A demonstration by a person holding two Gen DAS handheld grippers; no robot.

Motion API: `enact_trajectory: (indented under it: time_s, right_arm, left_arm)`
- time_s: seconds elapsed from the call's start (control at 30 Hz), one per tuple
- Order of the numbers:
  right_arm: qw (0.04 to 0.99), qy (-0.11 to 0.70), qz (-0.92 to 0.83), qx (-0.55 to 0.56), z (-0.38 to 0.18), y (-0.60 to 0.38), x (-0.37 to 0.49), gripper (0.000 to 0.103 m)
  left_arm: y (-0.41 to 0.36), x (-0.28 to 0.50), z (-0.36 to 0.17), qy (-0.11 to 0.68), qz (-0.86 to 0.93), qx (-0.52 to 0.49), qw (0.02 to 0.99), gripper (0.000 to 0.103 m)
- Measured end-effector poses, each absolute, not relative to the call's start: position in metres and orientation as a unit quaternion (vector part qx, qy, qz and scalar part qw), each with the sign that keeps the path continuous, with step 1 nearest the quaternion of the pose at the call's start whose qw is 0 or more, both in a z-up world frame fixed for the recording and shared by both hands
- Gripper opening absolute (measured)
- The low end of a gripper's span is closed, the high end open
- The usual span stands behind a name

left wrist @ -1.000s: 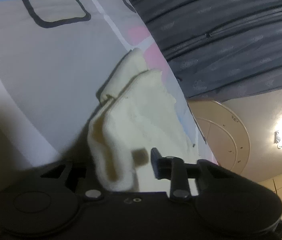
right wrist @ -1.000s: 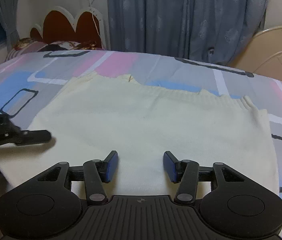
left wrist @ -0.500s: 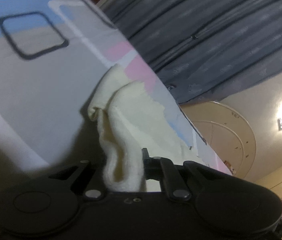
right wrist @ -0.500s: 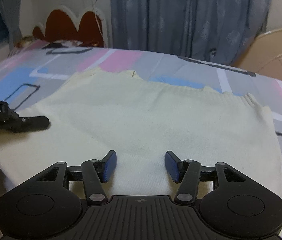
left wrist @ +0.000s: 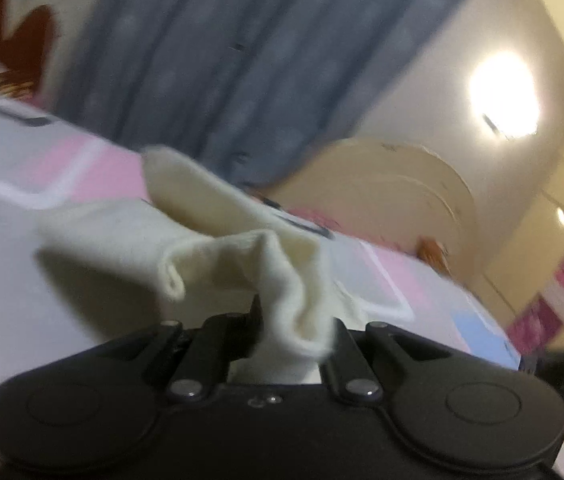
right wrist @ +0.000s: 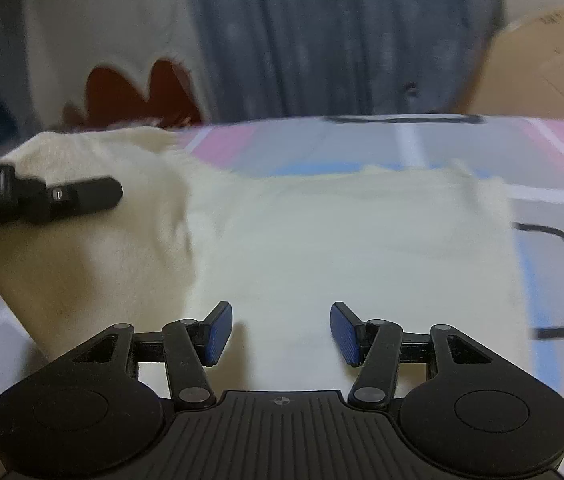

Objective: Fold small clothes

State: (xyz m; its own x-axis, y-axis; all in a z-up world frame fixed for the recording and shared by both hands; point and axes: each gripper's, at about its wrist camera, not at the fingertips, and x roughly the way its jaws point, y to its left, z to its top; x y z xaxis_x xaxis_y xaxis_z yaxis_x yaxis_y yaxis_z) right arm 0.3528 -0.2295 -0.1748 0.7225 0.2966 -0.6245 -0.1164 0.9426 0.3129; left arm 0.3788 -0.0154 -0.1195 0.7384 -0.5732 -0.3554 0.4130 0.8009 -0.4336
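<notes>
1. Cream knitted garment (right wrist: 322, 248), soft and fuzzy, lies spread mostly flat on the bed.
2. Its left side (left wrist: 282, 280) is lifted and bunched, apparently folding rightward, though blurred.

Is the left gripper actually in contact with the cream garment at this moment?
Touching. The left wrist view shows the left gripper clamped on a bunched fold of the cream garment, with cloth filling the space between its fingers and lifted off the bedsheet.
</notes>
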Motion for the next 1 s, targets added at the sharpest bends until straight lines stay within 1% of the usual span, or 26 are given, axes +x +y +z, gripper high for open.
enact_trajectory:
  time_s: [0.27, 0.37, 0.43, 0.5, 0.57, 0.63, 0.8, 1.0]
  right_arm:
    - [0.918, 0.348, 0.058, 0.182, -0.165, -0.31, 0.325, 0.054]
    - [0.917, 0.347, 0.04, 0.194, -0.162, -0.333, 0.315, 0.054]
    - [0.916, 0.344, 0.031, 0.202, -0.16, -0.345, 0.31, 0.054]
    - [0.916, 0.34, 0.027, 0.213, -0.158, -0.353, 0.306, 0.054]
    - [0.913, 0.334, 0.031, 0.23, -0.155, -0.361, 0.302, 0.054]
    - [0.911, 0.329, 0.042, 0.244, -0.152, -0.363, 0.303, 0.054]
    - [0.903, 0.328, 0.092, 0.262, -0.146, -0.356, 0.31, 0.054]
    - [0.883, 0.355, 0.118, 0.283, -0.159, -0.348, 0.338, 0.054]
  left_arm:
    - [-0.116, 0.375, -0.146, 0.295, -0.329, -0.053, 0.896, 0.007]
    - [-0.135, 0.37, -0.155, 0.314, -0.336, -0.02, 0.888, 0.014]
    - [-0.142, 0.36, -0.156, 0.311, -0.344, 0.0, 0.886, 0.02]
    - [-0.144, 0.353, -0.156, 0.307, -0.354, 0.015, 0.883, 0.024]
    - [-0.141, 0.346, -0.157, 0.309, -0.361, 0.018, 0.88, 0.032]
    - [-0.137, 0.337, -0.156, 0.315, -0.371, 0.022, 0.873, 0.035]
    - [-0.123, 0.327, -0.15, 0.327, -0.374, 0.012, 0.868, 0.036]
    - [-0.078, 0.342, -0.123, 0.308, -0.321, -0.037, 0.895, 0.039]
